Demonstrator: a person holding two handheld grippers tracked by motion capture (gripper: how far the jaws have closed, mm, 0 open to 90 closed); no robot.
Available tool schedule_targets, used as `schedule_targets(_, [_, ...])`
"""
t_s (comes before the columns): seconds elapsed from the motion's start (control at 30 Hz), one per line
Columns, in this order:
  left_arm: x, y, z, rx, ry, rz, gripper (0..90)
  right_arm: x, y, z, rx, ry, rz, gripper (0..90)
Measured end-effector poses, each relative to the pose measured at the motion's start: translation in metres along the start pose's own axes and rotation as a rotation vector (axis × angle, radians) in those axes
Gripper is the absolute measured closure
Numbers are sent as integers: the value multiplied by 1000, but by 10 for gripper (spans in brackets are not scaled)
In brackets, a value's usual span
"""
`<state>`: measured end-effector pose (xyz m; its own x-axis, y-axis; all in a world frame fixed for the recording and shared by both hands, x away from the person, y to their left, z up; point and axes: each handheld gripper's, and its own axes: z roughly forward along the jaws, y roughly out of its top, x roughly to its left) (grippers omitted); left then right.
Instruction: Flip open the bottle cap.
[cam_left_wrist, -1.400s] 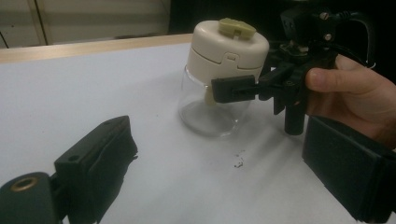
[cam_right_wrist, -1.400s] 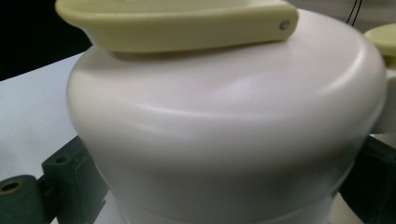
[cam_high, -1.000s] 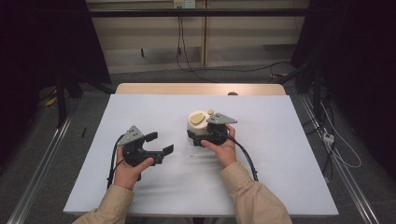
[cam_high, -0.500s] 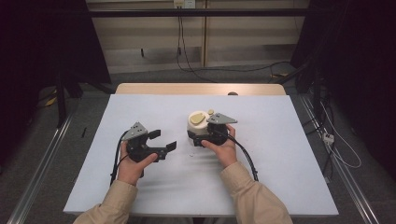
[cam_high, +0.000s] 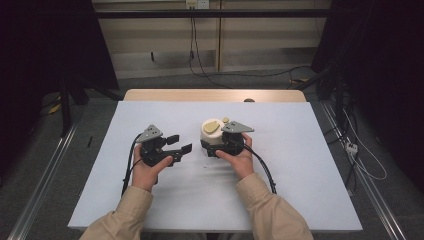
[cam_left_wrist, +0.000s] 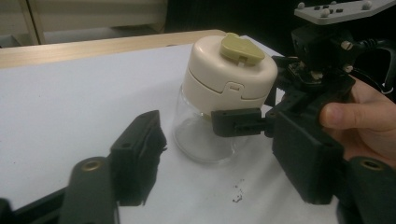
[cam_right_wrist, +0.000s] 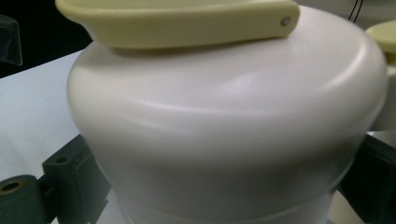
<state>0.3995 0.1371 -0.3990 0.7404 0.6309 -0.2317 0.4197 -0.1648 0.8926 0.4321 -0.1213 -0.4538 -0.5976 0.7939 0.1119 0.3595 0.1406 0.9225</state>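
The right gripper (cam_high: 209, 148) was clamped on the jar (cam_left_wrist: 219, 100) just below its cream lid (cam_high: 211, 131), one pad (cam_left_wrist: 235, 122) pressing the glass wall. The jar stood upright near the middle of the tabletop (cam_high: 300, 170), slightly toward its far edge. The left gripper (cam_high: 181, 144), just beside the jar, held nothing; its jaws had just been closing and stood partly apart. For a clean opening, the right grip should probably stay firm and low while the left jaws take the olive flap (cam_left_wrist: 243, 48) squarely, without tilting the jar. No brand, label or writing could be read.
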Motion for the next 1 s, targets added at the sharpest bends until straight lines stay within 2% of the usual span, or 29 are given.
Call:
schedule_targets(0.17, [-3, 6, 7, 25, -9, 5, 524, 0, 0, 0, 2, -1, 0, 44])
schedule_targets(0.4, [-7, 15, 14, 50, -11, 20, 664, 0, 0, 0, 3, -2, -1, 44])
schedule_targets(0.5, [-6, 16, 17, 58, -15, 12, 700, 0, 0, 0, 3, -2, -2, 44])
schedule_targets(0.67, [-6, 18, 20, 74, -21, 30, 776, 0, 0, 0, 3, -2, -2, 44])
schedule_targets(0.83, [-6, 22, 22, 79, -29, 31, 847, 0, 0, 0, 3, -4, -2, 44])
schedule_targets(1.0, [-7, 26, 28, 95, -41, 30, 883, 0, 0, 0, 4, -4, -1, 44])
